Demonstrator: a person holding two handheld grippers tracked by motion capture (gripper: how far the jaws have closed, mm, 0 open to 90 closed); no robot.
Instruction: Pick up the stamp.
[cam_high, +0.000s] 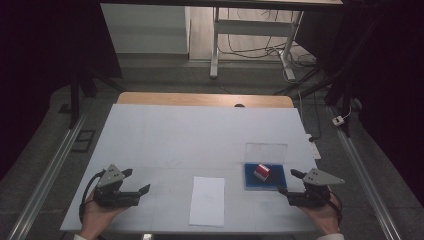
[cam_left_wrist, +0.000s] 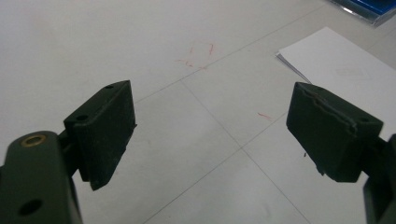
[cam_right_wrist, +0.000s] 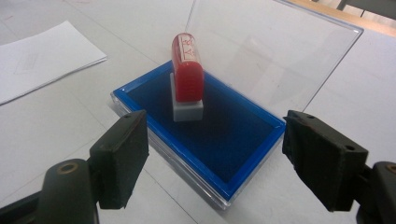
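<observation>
Both grippers hover wide at the counter's near edge.
Left gripper (cam_high: 134, 181) and right gripper (cam_high: 289, 181): fingers wide, holding nothing. Paper (cam_high: 207, 201) lies between them; bare counter (cam_high: 170, 135) beyond. Stamp (cam_right_wrist: 187, 73) stands in the tray (cam_right_wrist: 219, 179) near the right edge.

Lab: rail-flanked table (cam_high: 165, 130), floor cables (cam_high: 260, 50)

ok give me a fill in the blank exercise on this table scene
The red stamp with the grey base stands on the ____ ink pad.
The pad's clear plastic lid stands ____.
The white paper stack lies between the left gripper and the ____ gripper.

Missing words: blue; open; right
</observation>
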